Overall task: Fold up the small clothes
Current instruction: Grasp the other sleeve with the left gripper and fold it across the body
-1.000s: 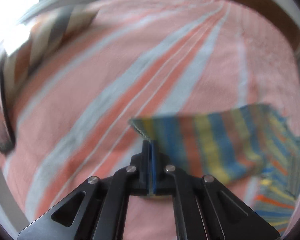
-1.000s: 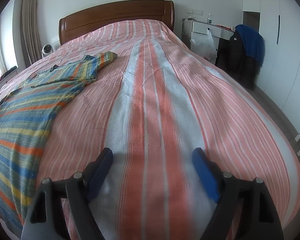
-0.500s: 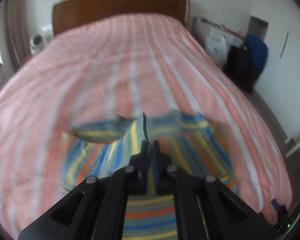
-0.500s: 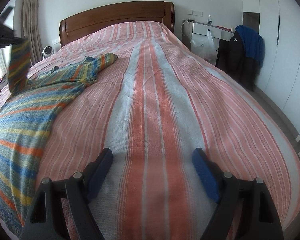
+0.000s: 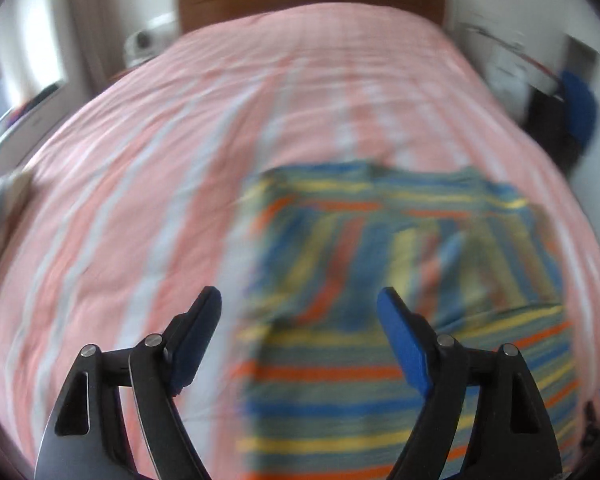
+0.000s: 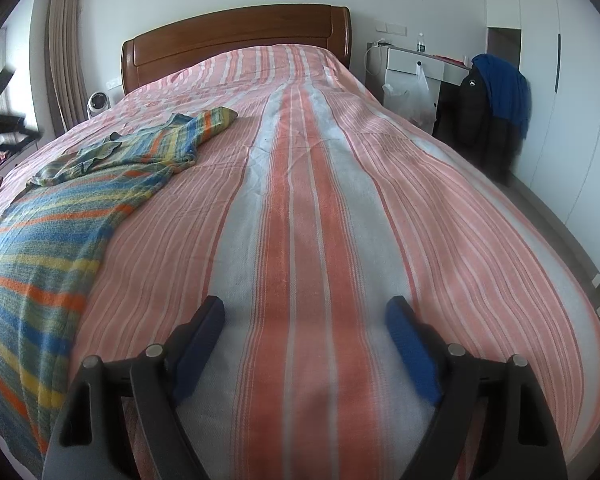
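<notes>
A small striped garment (image 5: 400,300) in blue, yellow, green and orange lies on the pink striped bed (image 5: 180,200). In the left wrist view one sleeve is folded over its body. My left gripper (image 5: 300,304) is open and empty, just above the garment's left edge. The view is blurred by motion. In the right wrist view the garment (image 6: 60,224) lies at the left, with one sleeve stretched toward the headboard. My right gripper (image 6: 304,316) is open and empty over bare bedspread (image 6: 300,200), to the right of the garment.
A wooden headboard (image 6: 236,36) stands at the far end. A white desk (image 6: 416,64) and a chair with dark and blue jackets (image 6: 492,96) stand right of the bed. A small fan (image 6: 98,104) and curtains (image 6: 64,48) are at the far left.
My left gripper was shut on the garment's sleeve, carried it across over the body, then opened and let it go. My right gripper has stayed still and open.
</notes>
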`<state>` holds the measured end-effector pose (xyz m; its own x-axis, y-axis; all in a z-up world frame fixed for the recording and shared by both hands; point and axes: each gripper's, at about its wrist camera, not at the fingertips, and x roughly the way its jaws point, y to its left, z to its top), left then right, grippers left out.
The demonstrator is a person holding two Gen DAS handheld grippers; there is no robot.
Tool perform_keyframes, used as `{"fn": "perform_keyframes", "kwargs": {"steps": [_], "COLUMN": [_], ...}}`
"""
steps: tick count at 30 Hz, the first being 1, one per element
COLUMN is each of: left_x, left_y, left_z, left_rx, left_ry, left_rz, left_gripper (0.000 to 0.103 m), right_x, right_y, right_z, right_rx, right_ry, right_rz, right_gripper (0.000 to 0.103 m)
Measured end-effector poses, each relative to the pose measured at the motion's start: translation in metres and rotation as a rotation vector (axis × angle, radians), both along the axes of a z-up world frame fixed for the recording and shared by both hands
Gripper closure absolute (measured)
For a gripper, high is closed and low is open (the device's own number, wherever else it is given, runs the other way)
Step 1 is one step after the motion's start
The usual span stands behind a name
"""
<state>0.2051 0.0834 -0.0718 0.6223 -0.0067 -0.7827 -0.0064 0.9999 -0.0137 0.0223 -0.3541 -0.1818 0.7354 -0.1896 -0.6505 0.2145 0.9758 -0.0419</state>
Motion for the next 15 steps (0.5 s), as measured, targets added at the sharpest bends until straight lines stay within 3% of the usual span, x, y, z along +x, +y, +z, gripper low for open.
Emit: {"fn": "perform_keyframes", "kwargs": {"steps": [4,7,10,13,15], "left_x": [-0.046,-0.072,-0.078,-0.077,-0.088], "left_y": [0.046,0.067,0.080,0.091,0.102], "left_z": [-0.009,-0.020,-0.046,-0.077,-0.085], "left_rx": [0.039,0.103,0.129,0.100,0.039], "left_ry": [-0.037,-0.085,-0.073,-0.030,-0.077], "left_rz": [0.066,0.119,0.145,0.182,0.219], "left_gripper": [0.020,0.008,0.007,0.007,0.002], "right_x": [0.003,0.004,0.004,0.022,0.038], "right_y": [-0.001,-0.001,0.005,0.019,0.033], "right_z": [0.007,0.022,0.052,0.080,0.094], "right_rx": [0.006,0.016,0.021,0.030,0.040], "right_ry": [0.046,0.111,0.078,0.082,0.096], "right_rz": [0.017,0.034,0.053,0.109,0.162], "right_gripper": [0.021,0.021,0.021,0.021,0.021]}}
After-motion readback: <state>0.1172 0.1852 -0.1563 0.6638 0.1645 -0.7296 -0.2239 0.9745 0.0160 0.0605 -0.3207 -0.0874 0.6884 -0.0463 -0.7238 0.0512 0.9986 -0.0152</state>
